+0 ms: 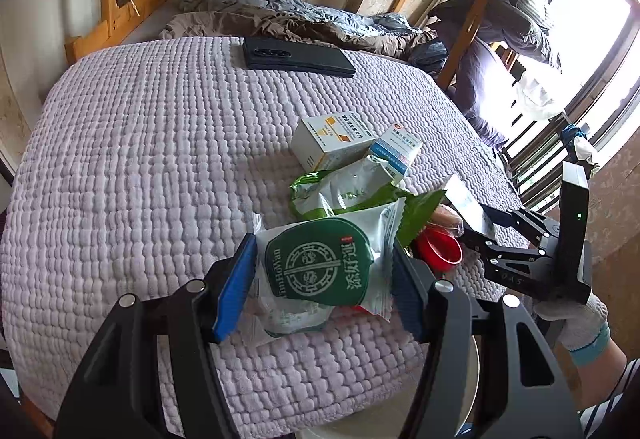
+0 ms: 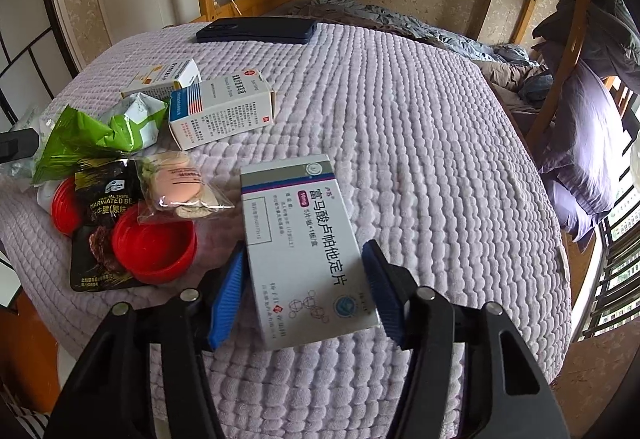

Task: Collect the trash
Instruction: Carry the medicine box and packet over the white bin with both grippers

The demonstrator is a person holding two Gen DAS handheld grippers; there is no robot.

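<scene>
Left gripper (image 1: 324, 275) clamped, jaws part closed, on a white snack packet with a round green label (image 1: 320, 263), lifted just above the lilac quilted bed cover (image 1: 140, 159). Right gripper (image 2: 306, 289) closed partway on a white and grey medicine box (image 2: 304, 247), pads against both long sides. Clustered at the near left of the cover: crumpled green wrapper (image 2: 80, 143), black marinated-beef pouch (image 2: 104, 207), red plastic lid (image 2: 154, 245), clear bag of pink sponges (image 2: 178, 187), two more white cartons (image 2: 224, 111). Dark phone (image 2: 256, 30) near the far edge. Wide bare quilt to the right, rounding off toward the floor.
</scene>
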